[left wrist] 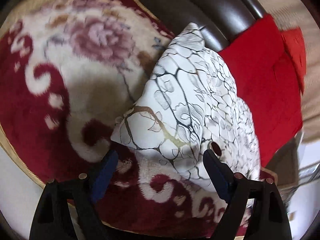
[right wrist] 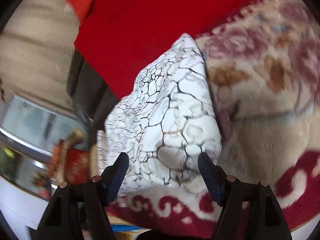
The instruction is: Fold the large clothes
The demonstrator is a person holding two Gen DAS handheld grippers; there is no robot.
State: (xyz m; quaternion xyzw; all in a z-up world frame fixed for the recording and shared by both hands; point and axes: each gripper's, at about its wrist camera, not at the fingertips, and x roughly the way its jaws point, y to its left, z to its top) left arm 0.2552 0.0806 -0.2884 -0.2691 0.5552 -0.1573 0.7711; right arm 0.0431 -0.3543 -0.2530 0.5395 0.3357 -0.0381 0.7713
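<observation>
Both grippers are closing in on the white cloth (left wrist: pixel 192 108) with the black crackle print, which sits heaped in a peaked bundle on the floral blanket (left wrist: pixel 60 64), its far side against the red fabric (left wrist: pixel 260 80). This looks like the reach-in step, before any fold is made. The left gripper (left wrist: pixel 160 156) has its jaws wide apart around the bundle's near corner, pressing on nothing. The right gripper (right wrist: pixel 163 160) also has its jaws apart, framing the near lower edge without clamping. Next, I judge, each must settle on a corner or hem, close firmly, then lift and spread the cloth flat.
</observation>
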